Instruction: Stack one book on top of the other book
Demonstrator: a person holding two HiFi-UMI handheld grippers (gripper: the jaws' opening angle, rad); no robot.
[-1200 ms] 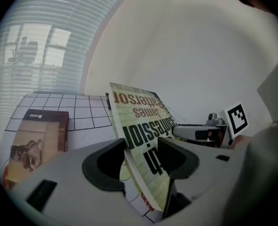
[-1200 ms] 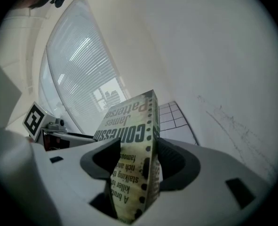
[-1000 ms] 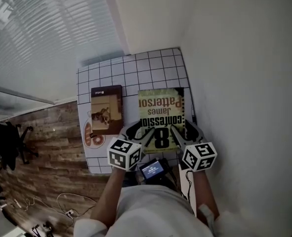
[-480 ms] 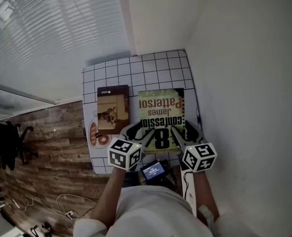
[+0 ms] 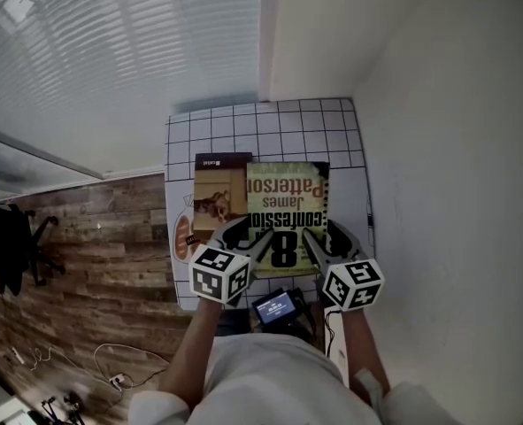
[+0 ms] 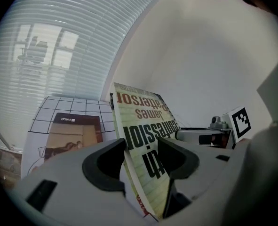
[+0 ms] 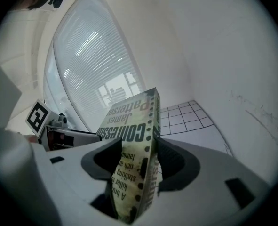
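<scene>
The counter [image 5: 288, 131] is white with a black grid of squares, and it sits in a room corner with its far and right edges near the walls. A brown book [image 5: 219, 193] lies flat on its left half, long sides parallel to the left edge, with a dark band across the far end of the cover. A round brown mark [image 5: 183, 235] sits at the left edge, just beside the book's near corner. Whether it is printed on the counter or lies loose cannot be told.

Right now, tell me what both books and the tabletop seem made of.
Green book: seemingly paperback; thin printed card cover wraps the spine. Brown book: probably paperback too, matt printed cover. Tabletop: smooth white with black grid lines, perhaps laminate.
</scene>
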